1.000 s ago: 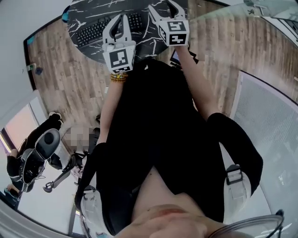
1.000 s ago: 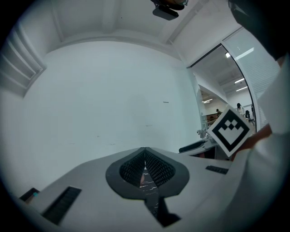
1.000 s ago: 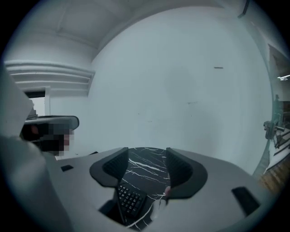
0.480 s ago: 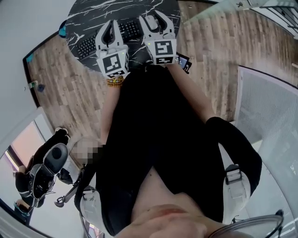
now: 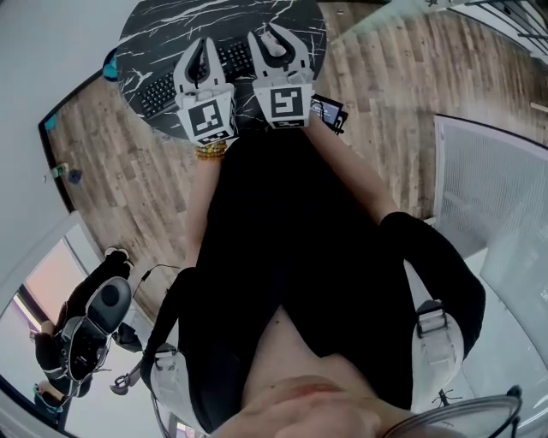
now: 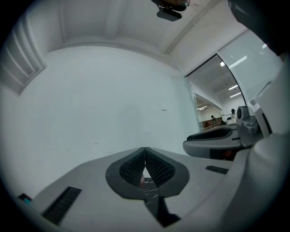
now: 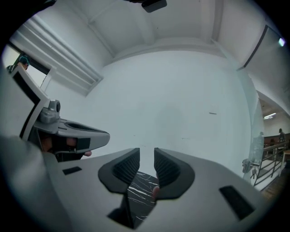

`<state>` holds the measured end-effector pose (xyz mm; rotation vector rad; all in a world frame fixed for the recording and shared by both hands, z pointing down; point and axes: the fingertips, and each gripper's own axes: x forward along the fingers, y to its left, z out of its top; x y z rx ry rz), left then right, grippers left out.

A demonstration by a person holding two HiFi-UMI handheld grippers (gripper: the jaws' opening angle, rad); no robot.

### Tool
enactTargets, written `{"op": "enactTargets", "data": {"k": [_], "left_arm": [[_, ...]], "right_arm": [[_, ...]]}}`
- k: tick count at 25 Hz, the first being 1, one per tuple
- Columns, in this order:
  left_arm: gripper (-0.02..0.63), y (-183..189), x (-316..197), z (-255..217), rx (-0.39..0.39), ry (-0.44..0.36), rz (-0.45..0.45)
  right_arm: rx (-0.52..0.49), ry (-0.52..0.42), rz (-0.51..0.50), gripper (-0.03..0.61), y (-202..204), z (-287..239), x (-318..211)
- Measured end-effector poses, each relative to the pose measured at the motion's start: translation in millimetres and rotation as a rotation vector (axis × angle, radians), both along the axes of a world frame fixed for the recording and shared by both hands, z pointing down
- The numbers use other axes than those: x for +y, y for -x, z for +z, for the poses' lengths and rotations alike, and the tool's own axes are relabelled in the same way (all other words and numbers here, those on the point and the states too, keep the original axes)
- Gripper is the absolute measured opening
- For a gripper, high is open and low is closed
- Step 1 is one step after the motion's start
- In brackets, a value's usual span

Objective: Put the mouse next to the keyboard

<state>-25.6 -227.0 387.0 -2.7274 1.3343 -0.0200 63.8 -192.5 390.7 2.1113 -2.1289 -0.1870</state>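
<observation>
A black keyboard (image 5: 161, 83) lies on the round black marble table (image 5: 163, 24) at the top of the head view. Both grippers hover over the table's near edge, side by side. My left gripper (image 5: 205, 43) is over the keyboard, and its pads (image 6: 156, 170) meet at the tips with nothing in them. My right gripper (image 5: 271, 34) is just to its right. Its jaws are closing, a gap still shows between the pads (image 7: 166, 168), and only marble shows through it (image 7: 146, 152). A pale grey rounded shape (image 5: 272, 40) sits between its fingers; I cannot tell whether it is the mouse.
A small dark device (image 5: 326, 109) is strapped by the right wrist. A blue object (image 5: 110, 64) sits at the table's left edge. Wood floor (image 5: 385, 77) surrounds the table. A white grille panel (image 5: 492, 180) stands at right. A person with a machine (image 5: 86, 321) is at lower left.
The right gripper has moved left, close beside the left one, and its jaws have narrowed from wide apart. Both grippers sit nearer the keyboard.
</observation>
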Motion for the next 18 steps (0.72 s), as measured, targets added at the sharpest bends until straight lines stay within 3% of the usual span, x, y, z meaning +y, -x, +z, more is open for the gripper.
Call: {"op": "enactTargets", "data": {"k": [11,18], "left_arm": [[0.014,6,4,4,-0.072,-0.062,0.052],[0.014,21,-1,19,-0.063,-0.027,0.054]], "right_arm": [[0.021,-0.041,-0.022,0.058,25,-1,3],[-0.012,-0.038,-0.029,0.051,43,11,0]]}}
